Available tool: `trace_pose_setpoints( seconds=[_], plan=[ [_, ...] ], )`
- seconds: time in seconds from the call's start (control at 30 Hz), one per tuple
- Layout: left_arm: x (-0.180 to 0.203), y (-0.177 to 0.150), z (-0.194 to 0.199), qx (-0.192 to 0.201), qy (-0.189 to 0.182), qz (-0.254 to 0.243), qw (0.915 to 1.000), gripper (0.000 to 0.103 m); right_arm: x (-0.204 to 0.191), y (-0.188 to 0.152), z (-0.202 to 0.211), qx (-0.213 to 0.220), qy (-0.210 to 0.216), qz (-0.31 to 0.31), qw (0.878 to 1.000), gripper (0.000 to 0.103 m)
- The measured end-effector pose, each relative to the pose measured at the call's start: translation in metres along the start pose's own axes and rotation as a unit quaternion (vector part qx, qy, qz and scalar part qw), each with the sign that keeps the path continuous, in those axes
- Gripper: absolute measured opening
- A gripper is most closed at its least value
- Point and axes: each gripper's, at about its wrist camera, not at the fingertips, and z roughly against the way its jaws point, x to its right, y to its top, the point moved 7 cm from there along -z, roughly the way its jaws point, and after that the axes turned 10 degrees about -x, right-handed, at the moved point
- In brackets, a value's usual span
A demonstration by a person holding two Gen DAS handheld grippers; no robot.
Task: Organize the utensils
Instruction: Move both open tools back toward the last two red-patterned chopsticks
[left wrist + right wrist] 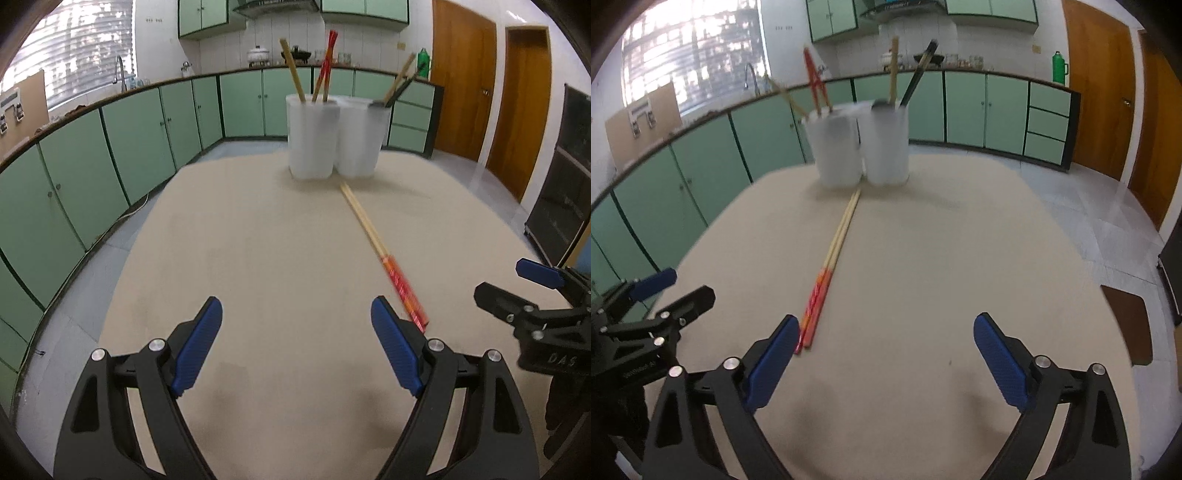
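Note:
A pair of wooden chopsticks with red handles (380,251) lies on the beige table (258,258), pointing at two white holders. It also shows in the right wrist view (831,266). The left holder (312,136) holds chopsticks, some red. The right holder (360,136) holds a wooden and a dark utensil. My left gripper (297,339) is open and empty, its right finger beside the red handle ends. My right gripper (886,354) is open and empty, its left finger next to the handle ends. Each gripper shows in the other's view.
Green kitchen cabinets (110,147) curve around the left and back. Wooden doors (461,81) stand at the right. A brown chair seat (1126,317) sits off the table's right edge. The table edge runs close on the left (122,266).

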Motion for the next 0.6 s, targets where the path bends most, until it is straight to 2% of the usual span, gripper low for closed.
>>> trace_pose_setpoints(
  seconds=[0.23,0.6],
  plan=[
    [-0.014,-0.012,-0.011,-0.026,0.016,0.015,0.9994,0.081,-0.016,-0.016,-0.021,-0.043,0.006,0.021,0.999,0.077],
    [-0.023,-0.013,-0.011,-0.031,0.02,0.026,0.999,0.081,-0.025,-0.014,-0.03,-0.06,-0.014,0.04,0.997,0.077]
  ],
)
